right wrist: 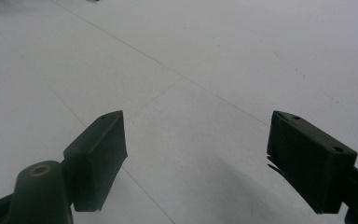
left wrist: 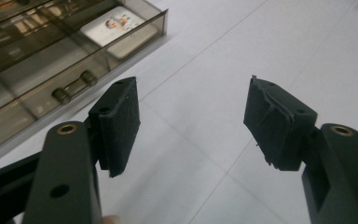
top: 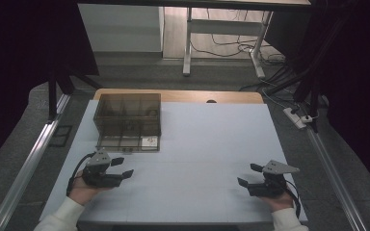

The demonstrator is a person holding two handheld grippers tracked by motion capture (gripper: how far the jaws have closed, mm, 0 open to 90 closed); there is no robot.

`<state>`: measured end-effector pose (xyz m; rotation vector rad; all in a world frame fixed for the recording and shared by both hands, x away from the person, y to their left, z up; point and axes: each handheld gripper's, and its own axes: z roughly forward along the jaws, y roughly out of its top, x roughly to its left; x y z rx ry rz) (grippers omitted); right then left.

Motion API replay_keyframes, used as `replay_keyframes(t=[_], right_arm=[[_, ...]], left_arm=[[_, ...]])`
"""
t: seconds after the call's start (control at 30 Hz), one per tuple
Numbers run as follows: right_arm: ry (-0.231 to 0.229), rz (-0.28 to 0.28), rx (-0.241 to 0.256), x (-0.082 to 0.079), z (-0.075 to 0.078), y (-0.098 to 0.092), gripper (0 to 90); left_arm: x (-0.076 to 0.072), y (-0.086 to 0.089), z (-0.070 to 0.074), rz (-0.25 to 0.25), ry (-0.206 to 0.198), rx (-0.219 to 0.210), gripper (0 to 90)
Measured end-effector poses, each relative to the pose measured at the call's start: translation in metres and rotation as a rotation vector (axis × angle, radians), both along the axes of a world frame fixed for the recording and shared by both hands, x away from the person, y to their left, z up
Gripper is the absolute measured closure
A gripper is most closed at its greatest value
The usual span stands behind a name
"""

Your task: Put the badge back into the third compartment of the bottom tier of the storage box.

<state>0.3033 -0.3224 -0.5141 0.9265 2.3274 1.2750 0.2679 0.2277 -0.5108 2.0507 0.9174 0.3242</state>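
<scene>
A smoky transparent compartment box (top: 128, 121) stands on the white table (top: 197, 144) at the back left; in the left gripper view the box (left wrist: 37, 60) holds a white card (left wrist: 116, 29) and a small dumbbell-shaped metal part (left wrist: 74, 86). My left gripper (top: 123, 167) rests at the front left, just in front of the box, open with nothing between its jaws (left wrist: 191, 121). My right gripper (top: 250, 175) sits at the front right, open and empty over bare table (right wrist: 196, 154).
A wooden table edge (top: 178, 95) shows behind the white surface. Metal rails (top: 26, 163) run along both sides. A desk frame (top: 188, 43) and cables (top: 241, 48) lie on the floor beyond, with a power strip (top: 296, 117) at the right.
</scene>
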Motion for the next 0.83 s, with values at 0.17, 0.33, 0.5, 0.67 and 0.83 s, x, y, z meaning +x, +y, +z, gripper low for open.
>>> replay_keyframes(t=[0.17, 0.33, 0.5, 0.67, 0.83], right_arm=[[-0.011, 0.000, -0.026, 0.0000, -0.0004, 0.0021, 19.7], [-0.010, -0.001, -0.024, 0.0003, -0.0024, 0.0018, 19.8], [-0.030, -0.013, -0.034, -0.0014, -0.0006, 0.0005, 20.8], [-0.047, -0.020, -0.018, -0.0025, 0.0019, -0.0006, 21.1], [-0.035, -0.009, -0.020, -0.0022, 0.0003, 0.0003, 20.8]], left_arm=[[0.0009, 0.0044, -0.0067, 0.011, 0.007, 0.006, 34.4], [0.0008, 0.0057, -0.0062, 0.017, 0.000, -0.003, 33.8], [0.0002, 0.0052, -0.0064, 0.015, -0.001, -0.001, 33.1], [0.0002, 0.0050, -0.0065, 0.012, -0.002, 0.000, 32.3], [0.0006, 0.0057, -0.0064, 0.011, 0.000, -0.005, 31.8]])
